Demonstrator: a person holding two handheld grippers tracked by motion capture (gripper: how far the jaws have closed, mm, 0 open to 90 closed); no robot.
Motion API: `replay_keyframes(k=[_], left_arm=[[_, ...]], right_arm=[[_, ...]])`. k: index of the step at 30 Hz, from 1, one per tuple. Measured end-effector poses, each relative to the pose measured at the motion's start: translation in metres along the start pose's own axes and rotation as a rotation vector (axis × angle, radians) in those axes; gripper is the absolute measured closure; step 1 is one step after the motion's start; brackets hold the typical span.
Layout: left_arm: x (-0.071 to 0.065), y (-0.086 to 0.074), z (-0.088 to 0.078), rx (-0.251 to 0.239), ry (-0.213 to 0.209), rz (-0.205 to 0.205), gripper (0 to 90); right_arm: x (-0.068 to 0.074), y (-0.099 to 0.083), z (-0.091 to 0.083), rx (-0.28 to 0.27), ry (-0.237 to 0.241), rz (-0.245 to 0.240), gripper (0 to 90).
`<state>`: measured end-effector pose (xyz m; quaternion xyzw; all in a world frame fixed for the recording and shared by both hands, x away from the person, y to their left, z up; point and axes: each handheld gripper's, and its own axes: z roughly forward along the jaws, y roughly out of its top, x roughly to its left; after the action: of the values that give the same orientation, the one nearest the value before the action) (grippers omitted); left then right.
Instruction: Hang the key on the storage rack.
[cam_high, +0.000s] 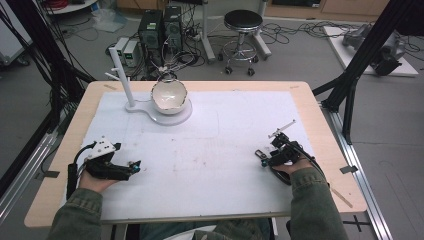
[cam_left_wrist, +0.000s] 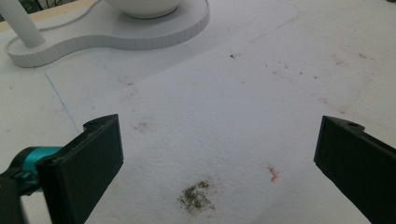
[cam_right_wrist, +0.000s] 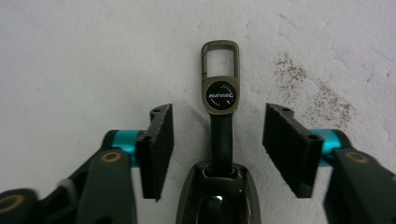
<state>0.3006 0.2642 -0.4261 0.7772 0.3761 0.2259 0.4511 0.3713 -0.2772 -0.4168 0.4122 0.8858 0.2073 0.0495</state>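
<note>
right hand-held gripper (cam_right_wrist: 218, 140): jaws half open around key fob (cam_right_wrist: 219, 154), not touching | fob's lower end cut off | left hand-held gripper (cam_left_wrist: 217, 158): wide, nothing held

A: What blocks the white mat (cam_high: 200, 150)?

B: At eleven o'clock the white stand (cam_high: 134, 102) with its upright post, and the bowl (cam_high: 169, 95) on its base beside it.

A: And elsewhere?

B: From centre out to three o'clock the mat lies flat and bare; near four o'clock a key fob (cam_right_wrist: 219, 140) lies between the right gripper (cam_right_wrist: 218, 149)'s parted jaws.
</note>
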Motion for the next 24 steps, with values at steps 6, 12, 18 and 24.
replay_keyframes(k=[6, 12, 18, 24], left_arm=[[0.0, 0.0, 0.0, 0.0, -0.002, 0.002, 1.8], [0.0, 0.0, 0.0, -0.001, -0.002, 0.003, 1.7], [0.0, 0.0, -0.001, -0.008, 0.005, -0.001, 1.8], [0.001, 0.0, -0.001, -0.009, 0.004, -0.001, 1.8]], right_arm=[[0.004, 0.003, 0.002, 0.043, -0.061, -0.003, 62.8], [0.008, 0.004, 0.003, 0.046, -0.081, 0.017, 72.0], [0.016, 0.006, 0.003, 0.062, -0.137, 0.065, 73.5], [0.016, 0.004, 0.001, 0.054, -0.121, 0.045, 81.3]])
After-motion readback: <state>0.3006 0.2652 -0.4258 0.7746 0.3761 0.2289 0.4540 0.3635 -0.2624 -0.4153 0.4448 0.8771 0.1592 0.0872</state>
